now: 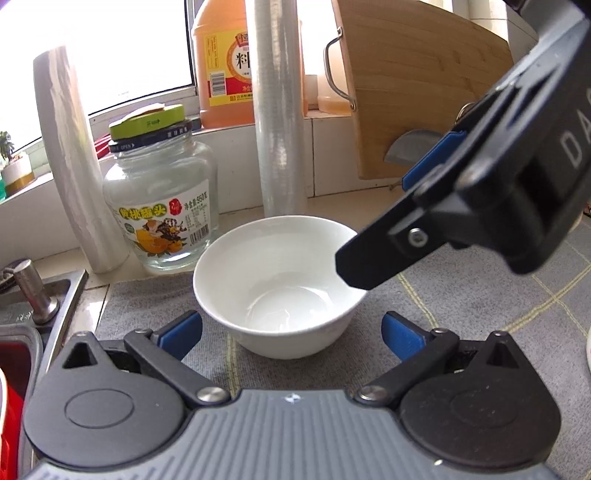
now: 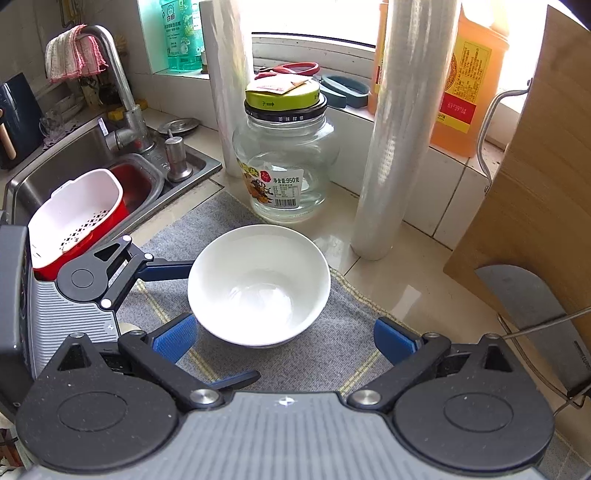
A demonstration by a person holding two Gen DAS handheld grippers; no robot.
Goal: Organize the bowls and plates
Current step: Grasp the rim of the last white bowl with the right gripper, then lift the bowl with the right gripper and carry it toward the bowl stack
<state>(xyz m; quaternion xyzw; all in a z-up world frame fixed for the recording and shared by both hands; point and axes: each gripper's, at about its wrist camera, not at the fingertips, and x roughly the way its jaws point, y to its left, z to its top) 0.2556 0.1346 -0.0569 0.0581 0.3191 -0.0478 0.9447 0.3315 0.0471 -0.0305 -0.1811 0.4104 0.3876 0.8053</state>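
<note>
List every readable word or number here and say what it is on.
"净含量:950克": jar label.
"黄桃罐头": the same label.
"开": jar lid.
"OPEN": lid's dark ring.
"料": orange jug label.
"白猫": green bottle.
"DA": right gripper body.
Barcodes and fine print: too small.

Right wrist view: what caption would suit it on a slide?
Both grippers, jaws open, close in on a white bowl on a grey mat beside the sink.

Empty white bowl [image 1: 275, 284], upright on grey mat [image 1: 480, 306].
</note>
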